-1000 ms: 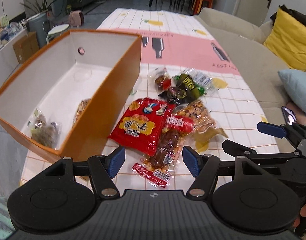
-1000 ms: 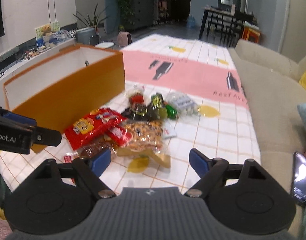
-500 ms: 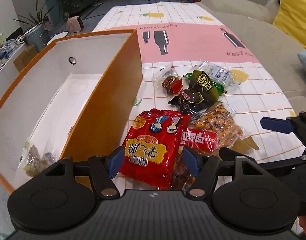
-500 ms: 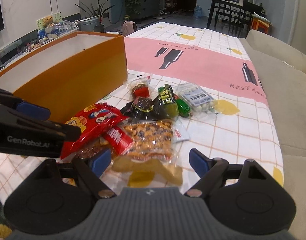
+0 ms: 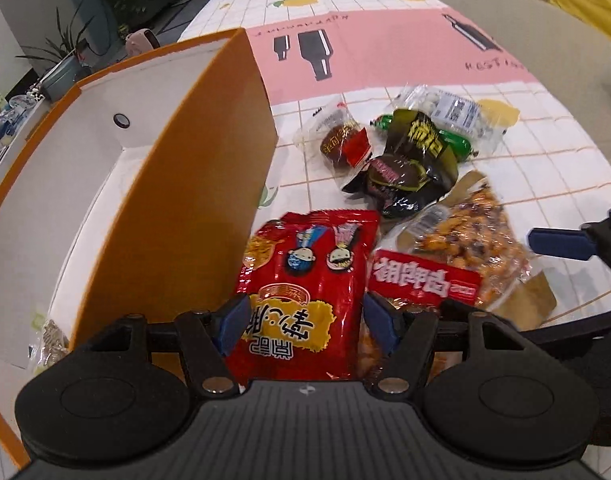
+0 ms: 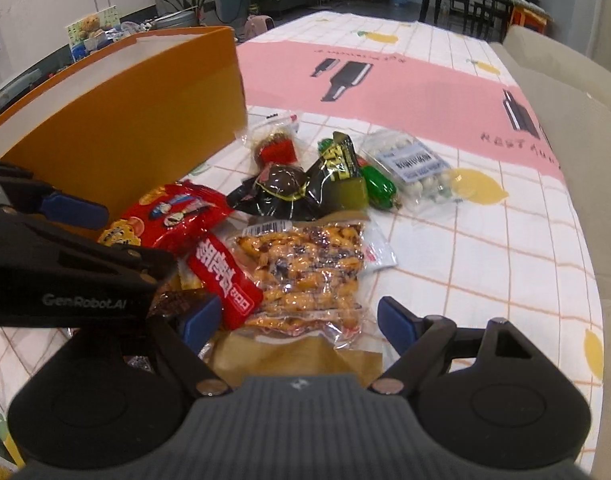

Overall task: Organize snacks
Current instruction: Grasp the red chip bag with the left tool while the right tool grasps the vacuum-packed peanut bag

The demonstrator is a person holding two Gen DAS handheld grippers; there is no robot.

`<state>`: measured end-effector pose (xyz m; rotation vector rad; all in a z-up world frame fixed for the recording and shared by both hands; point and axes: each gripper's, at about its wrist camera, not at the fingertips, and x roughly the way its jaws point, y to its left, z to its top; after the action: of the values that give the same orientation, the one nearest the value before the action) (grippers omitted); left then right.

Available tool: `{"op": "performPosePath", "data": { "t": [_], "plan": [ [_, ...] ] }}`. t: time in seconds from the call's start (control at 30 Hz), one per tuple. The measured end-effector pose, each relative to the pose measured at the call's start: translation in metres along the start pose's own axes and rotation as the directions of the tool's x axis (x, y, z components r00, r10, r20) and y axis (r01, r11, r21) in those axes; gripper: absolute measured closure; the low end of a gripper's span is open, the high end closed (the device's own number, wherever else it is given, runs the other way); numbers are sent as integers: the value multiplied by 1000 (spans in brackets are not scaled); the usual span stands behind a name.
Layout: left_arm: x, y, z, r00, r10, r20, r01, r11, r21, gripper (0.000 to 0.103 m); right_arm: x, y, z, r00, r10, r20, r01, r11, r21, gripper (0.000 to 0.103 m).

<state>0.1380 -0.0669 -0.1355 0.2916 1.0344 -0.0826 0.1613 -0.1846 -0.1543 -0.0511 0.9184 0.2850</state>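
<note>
A pile of snack packets lies on the tablecloth beside an open orange box (image 5: 193, 184). My left gripper (image 5: 305, 322) is open, its blue fingertips on either side of the near end of a red snack bag (image 5: 305, 280). My right gripper (image 6: 297, 322) is open, astride the near end of a clear bag of orange peanuts (image 6: 305, 272). A red-labelled packet (image 6: 225, 280) lies between the two bags. The box (image 6: 137, 112) holds a small packet (image 5: 51, 336) at its near end.
Beyond lie a dark round-snack packet (image 5: 401, 180), a black-and-yellow packet (image 5: 421, 140), a green packet (image 6: 379, 186), a clear bag of white candies (image 6: 417, 172) and a small red-labelled one (image 5: 345, 144). A beige sofa (image 6: 585, 128) runs along the right.
Both grippers have moved forward and down onto the pile. The left one now straddles the red bag, the right one the peanut bag. Both stayed open.
</note>
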Motion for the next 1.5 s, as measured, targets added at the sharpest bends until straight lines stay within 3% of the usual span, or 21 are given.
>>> {"op": "performPosePath", "data": {
  "t": [0.13,0.2,0.3,0.53,0.73,0.9,1.03,1.1,1.13,1.27,1.5],
  "plan": [
    [7,-4,-2,1000,17,4,-17,1000,26,30,-6,-5,-4,1000,12,-13,-11,1000,18,29],
    [5,-5,-3,1000,12,13,-12,999,35,38,-9,-7,-5,1000,18,-23,-17,999,29,38],
    [2,-6,-6,1000,13,21,-14,999,43,39,-12,-9,-8,998,-8,-57,10,1000,23,48],
    [-11,-12,-16,999,-34,26,33,998,47,40,-22,-18,-18,996,-17,-91,22,998,54,54],
    [-26,-17,-34,992,-127,26,125,990,61,40,-35,-23,-30,992,-20,-125,30,996,84,54],
    [-35,-13,-46,986,-166,31,165,985,49,39,-45,-26,-40,988,-18,-154,36,992,118,54],
    [-38,-8,-50,986,-162,48,160,987,33,27,-53,-23,-44,990,-28,-135,40,995,88,53],
    [-39,-5,-50,987,-149,64,148,989,12,19,-59,-22,-43,994,-41,-105,49,997,68,36],
    [-39,-4,-49,988,-139,68,139,990,6,16,-61,-22,-42,995,-46,-86,51,997,64,33],
    [-31,-2,-45,993,-110,53,110,994,2,14,-59,-22,-35,998,-25,-54,29,997,72,25],
    [-16,-3,-44,995,-97,34,95,994,56,8,-44,-12,-31,996,-68,-59,67,998,-8,23]
  ]
}}
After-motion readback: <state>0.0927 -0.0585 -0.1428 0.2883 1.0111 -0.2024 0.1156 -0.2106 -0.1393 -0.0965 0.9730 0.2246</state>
